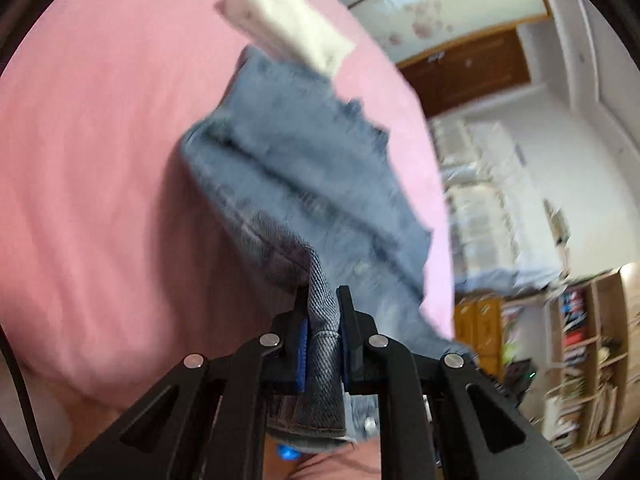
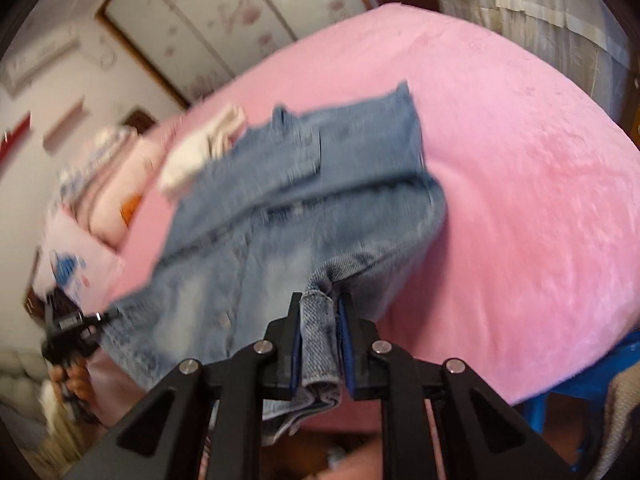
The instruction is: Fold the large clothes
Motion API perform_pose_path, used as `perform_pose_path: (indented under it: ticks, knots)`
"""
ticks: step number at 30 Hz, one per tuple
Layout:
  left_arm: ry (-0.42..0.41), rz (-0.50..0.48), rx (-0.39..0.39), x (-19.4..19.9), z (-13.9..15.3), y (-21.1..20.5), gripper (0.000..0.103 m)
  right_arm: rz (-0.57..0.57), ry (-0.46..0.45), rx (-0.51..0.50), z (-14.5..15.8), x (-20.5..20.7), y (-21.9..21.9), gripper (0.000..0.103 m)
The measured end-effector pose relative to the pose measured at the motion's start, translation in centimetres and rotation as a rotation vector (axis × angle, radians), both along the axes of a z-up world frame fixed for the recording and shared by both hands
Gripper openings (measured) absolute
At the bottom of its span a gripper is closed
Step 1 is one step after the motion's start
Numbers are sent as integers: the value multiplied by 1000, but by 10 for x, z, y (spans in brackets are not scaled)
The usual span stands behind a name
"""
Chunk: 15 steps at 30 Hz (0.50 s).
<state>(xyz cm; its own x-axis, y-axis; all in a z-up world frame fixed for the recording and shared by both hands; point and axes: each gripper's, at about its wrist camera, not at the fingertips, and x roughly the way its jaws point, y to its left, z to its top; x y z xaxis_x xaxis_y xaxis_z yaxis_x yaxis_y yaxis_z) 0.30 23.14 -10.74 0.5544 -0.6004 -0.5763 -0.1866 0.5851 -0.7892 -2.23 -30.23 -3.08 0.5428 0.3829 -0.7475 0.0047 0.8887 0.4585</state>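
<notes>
A blue denim jacket hangs partly lifted over the pink bed. My left gripper is shut on a fold of its denim edge. In the right wrist view the jacket spreads across the bed, and my right gripper is shut on another bunched denim edge. The left gripper and the hand holding it show at the lower left of the right wrist view, at the jacket's other end. The far part of the jacket rests on the bed.
A folded white cloth lies on the bed past the jacket, also in the right wrist view. Pink pillows lie at the bed's head. Shelves stand to the right, a blue stool by the bed.
</notes>
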Motion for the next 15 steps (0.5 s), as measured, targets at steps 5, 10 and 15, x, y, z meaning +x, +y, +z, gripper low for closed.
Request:
perform_pose_path:
  ticks: [5,10,15]
  knots:
    - [-31,62,9,63,31,13,9,-69,-58,80,29,63,-13,15]
    - [-10,116,47,152,43,28,10,-147,-55,103,43,154,-25,15]
    - [50,209,107,247,18,40,27,-254,5,98,16,255,-32,27]
